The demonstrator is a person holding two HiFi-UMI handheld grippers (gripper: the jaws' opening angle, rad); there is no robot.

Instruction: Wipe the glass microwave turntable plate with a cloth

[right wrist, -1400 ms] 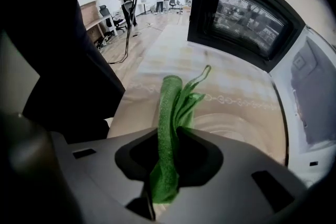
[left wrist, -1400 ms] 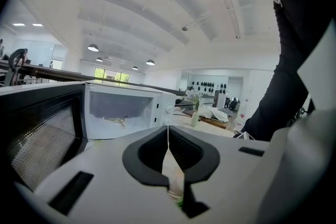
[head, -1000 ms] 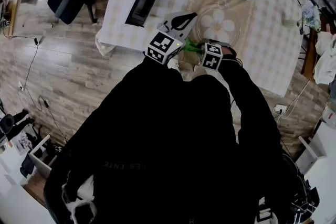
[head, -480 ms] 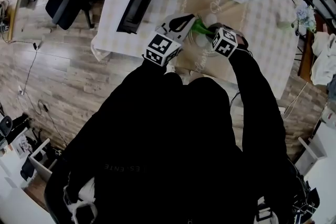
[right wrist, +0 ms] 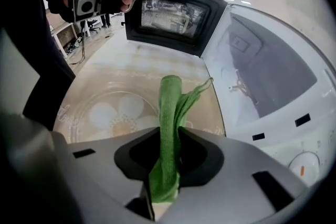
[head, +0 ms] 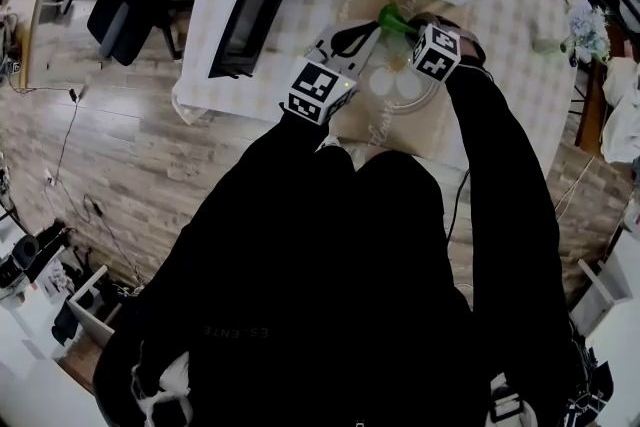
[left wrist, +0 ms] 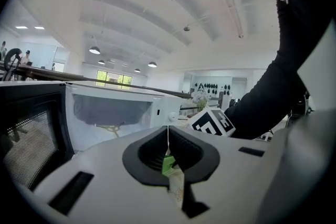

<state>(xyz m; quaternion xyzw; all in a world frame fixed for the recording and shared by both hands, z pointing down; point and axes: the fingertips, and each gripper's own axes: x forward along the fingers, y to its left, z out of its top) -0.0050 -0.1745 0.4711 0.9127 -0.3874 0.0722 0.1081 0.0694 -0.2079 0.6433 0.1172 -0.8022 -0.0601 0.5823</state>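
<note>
On the beige mat (right wrist: 131,68) before the open microwave (right wrist: 262,76), the glass plate (right wrist: 113,113) is laid flat just below the green cloth (right wrist: 169,107) clamped in the right gripper (right wrist: 167,139), the nearer of the 2; the left gripper (left wrist: 169,139) is held alongside, jaws together.

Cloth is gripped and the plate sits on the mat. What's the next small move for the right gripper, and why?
Probably draw the right gripper back and down until the cloth touches the plate. The cloth is clamped, but its end appears to point past the plate's far rim toward the microwave, with no wiping contact visible.
</note>
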